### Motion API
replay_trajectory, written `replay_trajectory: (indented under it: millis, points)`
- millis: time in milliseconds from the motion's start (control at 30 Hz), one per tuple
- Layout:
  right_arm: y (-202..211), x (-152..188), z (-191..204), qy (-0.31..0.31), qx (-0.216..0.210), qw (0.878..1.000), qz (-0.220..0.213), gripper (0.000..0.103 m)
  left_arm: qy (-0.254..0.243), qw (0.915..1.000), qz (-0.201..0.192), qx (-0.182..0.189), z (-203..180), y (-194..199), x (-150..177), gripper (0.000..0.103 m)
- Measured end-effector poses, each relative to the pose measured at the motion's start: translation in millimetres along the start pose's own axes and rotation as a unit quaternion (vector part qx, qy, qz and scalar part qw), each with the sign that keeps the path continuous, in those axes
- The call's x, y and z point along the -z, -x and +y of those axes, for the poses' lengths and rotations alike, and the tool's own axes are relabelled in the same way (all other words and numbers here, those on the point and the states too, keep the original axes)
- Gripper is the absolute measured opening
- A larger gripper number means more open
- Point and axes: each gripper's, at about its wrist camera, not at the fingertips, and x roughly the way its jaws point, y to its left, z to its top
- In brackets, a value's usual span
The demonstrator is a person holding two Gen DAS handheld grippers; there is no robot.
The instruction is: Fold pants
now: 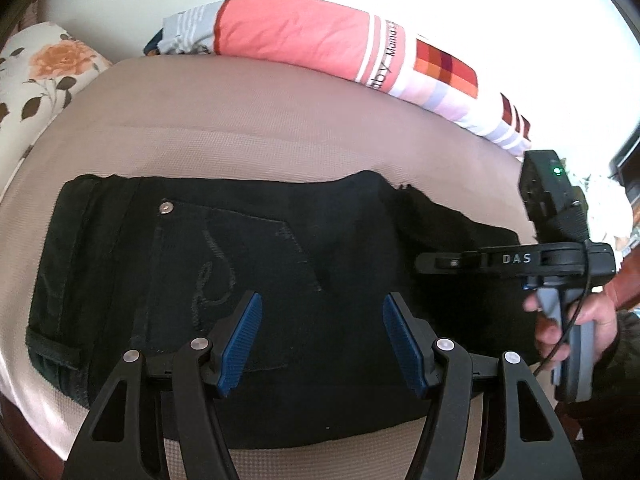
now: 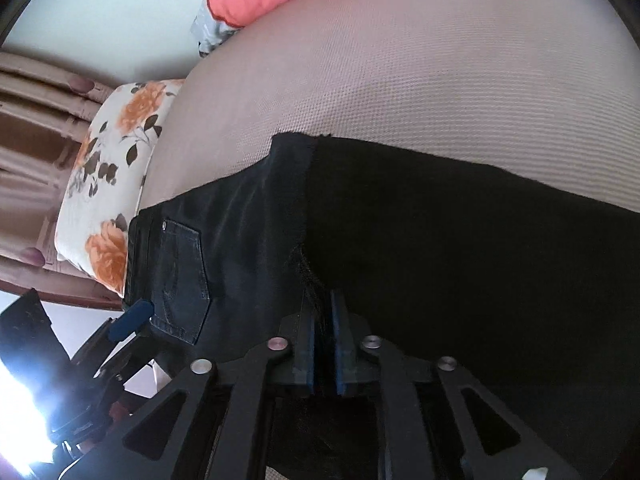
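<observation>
Black pants [image 1: 256,264] lie flat on a tan mattress [image 1: 240,120], waistband and back pocket to the left, with the legs folded over them. My left gripper [image 1: 322,344] is open just above the pants near their front edge. My right gripper [image 2: 323,344] is shut on the near edge of the pants [image 2: 440,240] at the fold. It also shows in the left wrist view [image 1: 424,262] at the right, held by a hand. The left gripper's blue pad [image 2: 132,318] shows at the lower left of the right wrist view.
A pink and striped pillow [image 1: 312,36] lies along the far edge of the mattress. A floral cushion [image 1: 44,76] sits at the left end and shows in the right wrist view [image 2: 112,184]. A wooden headboard [image 2: 32,140] stands behind it.
</observation>
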Motion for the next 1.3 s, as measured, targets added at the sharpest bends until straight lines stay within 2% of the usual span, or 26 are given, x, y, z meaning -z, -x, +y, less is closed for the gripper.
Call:
replay_trajectory:
  millis: [100,233,300,400,500,567,633,767,1000,1133,1200,1300]
  points:
    - [1,2,4,-0.001,-0.037,0.999,0.011,0.035,0.001,0.9998,0.008,0.019,-5,-4,-1,0.064]
    - [25,12,5,0.0,-0.041,0.999,-0.02,0.036,0.008,0.9982,0.025,0.054,-13,-10,-3,0.064]
    - [41,18,2,-0.005,-0.032,0.999,-0.04,0.036,0.017,0.9949,0.047,0.088,-17,-16,-3,0.064]
    - [66,31,-14,-0.021,-0.022,0.998,-0.062,0.036,0.034,0.9863,0.082,0.139,-23,-28,-3,0.064]
    - [89,47,-38,-0.059,-0.017,0.994,-0.085,0.037,0.056,0.9802,0.11,0.155,-25,-42,-4,0.063]
    - [103,57,-54,-0.077,-0.019,0.992,-0.099,0.037,0.084,0.9716,0.137,0.174,-21,-54,-5,0.061]
    - [114,67,-68,-0.095,-0.017,0.989,-0.113,0.037,0.103,0.9655,0.156,0.181,-18,-64,-5,0.06]
    - [127,84,-91,-0.134,-0.027,0.982,-0.134,0.039,0.107,0.962,0.182,0.173,-22,-82,-6,0.059]
    - [121,100,-110,-0.161,-0.033,0.978,-0.13,0.039,0.098,0.9603,0.182,0.188,-37,-98,-11,0.058]
    - [116,100,-110,-0.158,-0.034,0.978,-0.129,0.039,0.091,0.9536,0.201,0.205,-44,-109,-9,0.035]
    - [114,98,-109,-0.157,-0.036,0.979,-0.128,0.039,0.096,0.9495,0.208,0.214,-47,-112,-6,0.029]
    - [110,97,-109,-0.155,-0.035,0.979,-0.125,0.039,0.088,0.9504,0.209,0.213,-54,-115,-5,0.022]
